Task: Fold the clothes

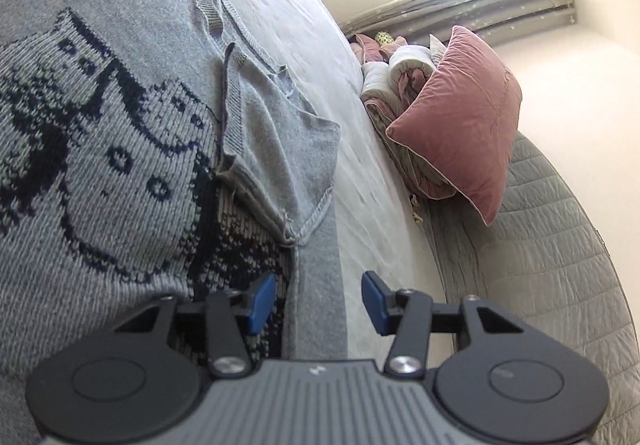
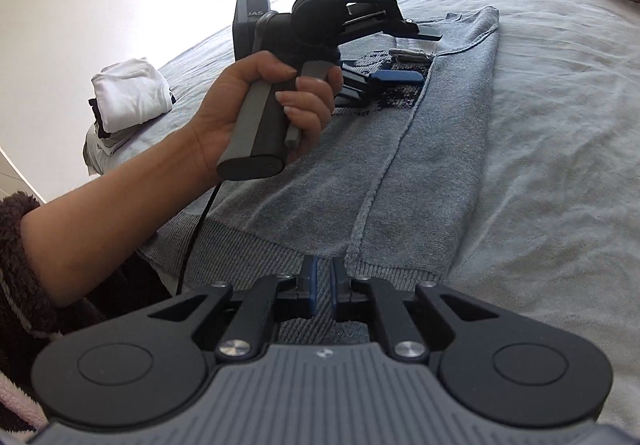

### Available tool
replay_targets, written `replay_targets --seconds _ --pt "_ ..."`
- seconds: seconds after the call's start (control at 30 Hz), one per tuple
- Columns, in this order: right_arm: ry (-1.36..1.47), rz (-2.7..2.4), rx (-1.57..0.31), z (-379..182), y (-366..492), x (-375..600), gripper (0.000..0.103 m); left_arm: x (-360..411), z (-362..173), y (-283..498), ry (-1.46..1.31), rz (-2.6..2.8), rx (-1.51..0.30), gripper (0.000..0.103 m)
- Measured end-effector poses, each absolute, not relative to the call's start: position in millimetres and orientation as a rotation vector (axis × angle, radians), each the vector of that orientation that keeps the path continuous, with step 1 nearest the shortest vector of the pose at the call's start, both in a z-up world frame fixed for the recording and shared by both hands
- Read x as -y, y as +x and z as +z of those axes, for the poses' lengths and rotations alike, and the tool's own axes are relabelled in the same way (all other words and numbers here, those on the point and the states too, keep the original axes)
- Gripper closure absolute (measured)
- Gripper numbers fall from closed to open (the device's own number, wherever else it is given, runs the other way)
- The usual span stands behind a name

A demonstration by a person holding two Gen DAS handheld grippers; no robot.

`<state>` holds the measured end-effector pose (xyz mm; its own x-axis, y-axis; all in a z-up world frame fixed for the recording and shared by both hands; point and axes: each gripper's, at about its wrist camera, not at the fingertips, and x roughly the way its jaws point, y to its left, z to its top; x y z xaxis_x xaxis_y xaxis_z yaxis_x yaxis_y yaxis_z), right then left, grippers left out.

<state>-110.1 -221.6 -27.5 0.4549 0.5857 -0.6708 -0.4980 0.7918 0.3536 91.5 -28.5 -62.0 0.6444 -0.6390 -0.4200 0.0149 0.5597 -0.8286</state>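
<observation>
A grey knit sweater (image 1: 132, 149) with a dark cat pattern lies on the bed, its right side folded inward over the pattern (image 2: 436, 149). My left gripper (image 1: 318, 299) hovers over the folded edge near the sleeve, open, with nothing pinched between its blue pads. In the right wrist view a person's hand (image 2: 256, 105) holds the left gripper (image 2: 416, 55) rolled on its side above the sweater's upper part. My right gripper (image 2: 325, 291) sits over the ribbed hem (image 2: 256, 249) with its pads nearly together; whether cloth is caught between them I cannot tell.
A pale sheet (image 2: 560, 125) covers the bed. A pink pillow (image 1: 460, 117) and a bundled quilt (image 1: 400, 85) lie by the curtained window. A folded white garment (image 2: 128, 93) rests on a small pile at the bed's far left corner. A quilted grey cover (image 1: 540, 265) hangs beside the bed.
</observation>
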Motion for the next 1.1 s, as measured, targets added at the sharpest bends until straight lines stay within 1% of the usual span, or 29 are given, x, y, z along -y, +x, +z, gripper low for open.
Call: replay_targets --seconds 0.03,0.07,0.1,0.13,0.2,0.23,0.27,0.3,0.37,0.43,0.47,0.5,0.57,0.63,0.73,0.83,0.9,0.97,1.0,1.03,1.07,1.1 --pt "0.107 0.674 -0.876 -28.6 -109.9 220.0 0.095 30.1 -61.8 93.9 -0.875 -0.425 -0.790 0.074" --pt "0.103 0.678 -0.879 -29.4 -109.8 218.6 0.095 31.2 -61.4 95.4 -0.839 -0.415 -0.789 0.083" --pt "0.098 0.681 -0.866 -27.7 -111.3 219.7 0.094 32.8 -60.8 96.6 -0.798 -0.403 -0.790 0.097" --pt "0.093 0.684 -0.850 -25.4 -113.1 221.2 0.087 33.0 -60.2 97.4 -0.759 -0.390 -0.789 0.100" --pt "0.097 0.658 -0.819 -20.5 -114.3 230.9 0.073 32.1 -57.2 94.5 -0.697 -0.368 -0.759 0.100" --pt "0.102 0.635 -0.802 -18.7 -114.3 237.4 0.052 33.5 -54.7 93.0 -0.661 -0.352 -0.749 0.100" --pt "0.108 0.612 -0.785 -16.9 -114.2 244.0 0.036 35.0 -52.7 91.4 -0.622 -0.337 -0.744 0.099" --pt "0.114 0.589 -0.769 -15.2 -114.1 250.5 0.035 36.5 -50.2 89.9 -0.582 -0.323 -0.741 0.096" --pt "0.135 0.522 -0.742 -13.6 -111.1 265.7 0.035 39.4 -43.6 85.6 -0.498 -0.301 -0.734 0.094" --pt "0.142 0.440 -0.712 -15.3 -108.7 275.7 0.035 39.9 -34.8 74.3 -0.429 -0.291 -0.719 0.077" --pt "0.138 0.402 -0.699 -16.5 -107.5 279.5 0.035 41.2 -30.1 68.2 -0.395 -0.294 -0.709 0.061" --pt "0.130 0.378 -0.697 -18.1 -105.4 281.0 0.035 43.8 -25.0 62.3 -0.360 -0.305 -0.699 0.057" --pt "0.118 0.343 -0.718 -23.3 -100.8 282.1 0.035 48.9 -15.9 50.7 -0.293 -0.329 -0.692 0.057" --pt "0.119 0.328 -0.747 -28.2 -97.5 282.4 0.035 52.5 -11.6 39.4 -0.246 -0.365 -0.732 0.057" --pt "0.131 0.319 -0.768 -30.1 -99.3 285.0 0.035 46.8 -15.8 26.9 -0.292 -0.455 -0.850 0.056" --pt "0.124 0.359 -0.728 -20.9 -110.8 281.9 0.035 33.2 -25.3 13.5 -0.395 -0.517 -0.939 0.056" --pt "0.105 0.405 -0.685 -12.4 -120.1 276.1 0.040 26.0 -27.0 4.6 -0.409 -0.534 -0.945 0.056" --pt "0.078 0.457 -0.654 -6.1 -126.2 265.8 0.058 20.7 -26.8 -3.6 -0.396 -0.546 -0.936 0.058" --pt "0.071 0.489 -0.649 -4.2 -127.4 258.6 0.062 19.2 -26.0 -7.2 -0.375 -0.549 -0.927 0.058" --pt "0.068 0.513 -0.652 -4.0 -129.4 253.5 0.068 18.0 -25.4 -10.6 -0.356 -0.555 -0.916 0.058" --pt "0.067 0.537 -0.662 -5.8 -129.5 247.1 0.072 16.9 -25.1 -13.6 -0.339 -0.562 -0.905 0.058" --pt "0.066 0.562 -0.673 -7.9 -129.2 240.3 0.073 16.1 -24.8 -16.6 -0.322 -0.571 -0.893 0.059"
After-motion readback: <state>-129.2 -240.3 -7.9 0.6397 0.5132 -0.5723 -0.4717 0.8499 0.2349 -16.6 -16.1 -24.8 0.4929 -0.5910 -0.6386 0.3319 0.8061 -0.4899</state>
